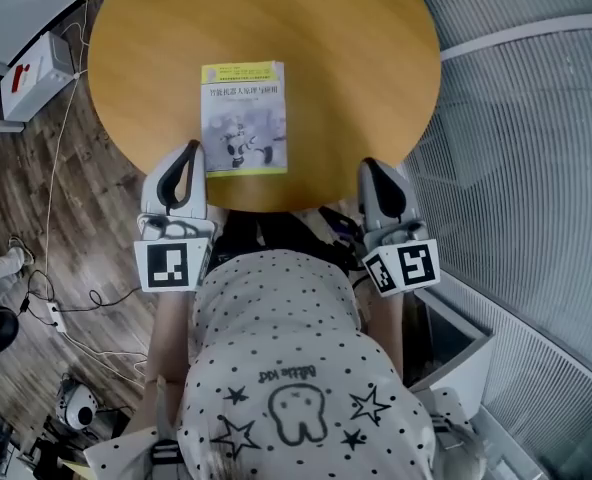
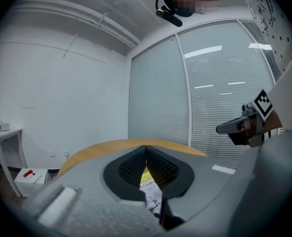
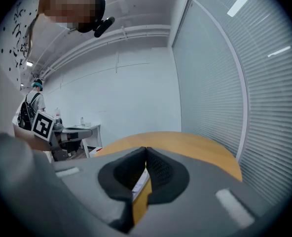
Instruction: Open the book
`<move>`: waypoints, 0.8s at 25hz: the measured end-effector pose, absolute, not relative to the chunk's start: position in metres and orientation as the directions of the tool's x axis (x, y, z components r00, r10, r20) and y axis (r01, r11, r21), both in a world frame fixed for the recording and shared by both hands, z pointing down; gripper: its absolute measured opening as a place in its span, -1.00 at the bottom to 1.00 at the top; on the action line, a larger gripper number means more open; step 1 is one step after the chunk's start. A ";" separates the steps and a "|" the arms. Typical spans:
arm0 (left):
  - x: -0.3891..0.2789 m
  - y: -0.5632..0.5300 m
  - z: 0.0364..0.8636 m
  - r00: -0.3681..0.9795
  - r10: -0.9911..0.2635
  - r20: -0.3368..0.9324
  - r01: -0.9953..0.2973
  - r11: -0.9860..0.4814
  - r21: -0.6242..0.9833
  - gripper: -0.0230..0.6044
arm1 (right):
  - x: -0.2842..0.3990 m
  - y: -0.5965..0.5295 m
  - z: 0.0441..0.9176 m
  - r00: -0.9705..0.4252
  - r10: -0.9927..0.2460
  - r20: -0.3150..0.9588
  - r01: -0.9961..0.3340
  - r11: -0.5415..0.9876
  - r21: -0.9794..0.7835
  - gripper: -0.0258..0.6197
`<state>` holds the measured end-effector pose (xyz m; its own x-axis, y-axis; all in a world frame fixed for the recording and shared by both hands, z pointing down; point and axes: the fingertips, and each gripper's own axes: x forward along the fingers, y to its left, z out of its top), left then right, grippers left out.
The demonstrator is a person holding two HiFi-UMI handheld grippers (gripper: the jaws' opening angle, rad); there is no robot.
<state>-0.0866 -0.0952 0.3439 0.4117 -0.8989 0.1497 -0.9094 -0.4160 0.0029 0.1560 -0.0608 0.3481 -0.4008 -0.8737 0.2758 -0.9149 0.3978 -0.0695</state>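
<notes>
Left gripper [image 1: 188,153] over the near-left edge of the table [image 1: 356,58], jaws pressed together, nothing in them. Book [image 1: 244,118] closed, cover up, flat on table near front edge, between the grippers. Right gripper [image 1: 371,168] at near-right edge, jaws together too, empty.

book [image 1: 243,118] on table [image 1: 356,68], apparently flat

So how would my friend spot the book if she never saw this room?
Find the big round wooden table. Near its edge closest to the person lies a closed book. It's the only thing on the table, grey-covered with a yellow strip on top and a white robot picture.
</notes>
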 end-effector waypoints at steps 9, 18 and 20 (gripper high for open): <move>-0.071 -0.102 0.348 0.435 -0.883 0.177 -0.898 -0.440 0.015 -0.89 | 0.166 -0.074 0.351 -0.397 -0.870 0.293 -0.916 0.393 -0.075 -0.91; -0.063 -0.108 0.353 0.461 -0.869 0.181 -0.884 -0.467 0.012 -0.89 | 0.175 -0.079 0.358 -0.379 -0.875 0.300 -0.924 0.377 -0.066 -0.91; -0.062 -0.108 0.355 0.466 -0.866 0.180 -0.881 -0.472 0.012 -0.89 | 0.178 -0.079 0.359 -0.371 -0.880 0.297 -0.927 0.368 -0.066 -0.91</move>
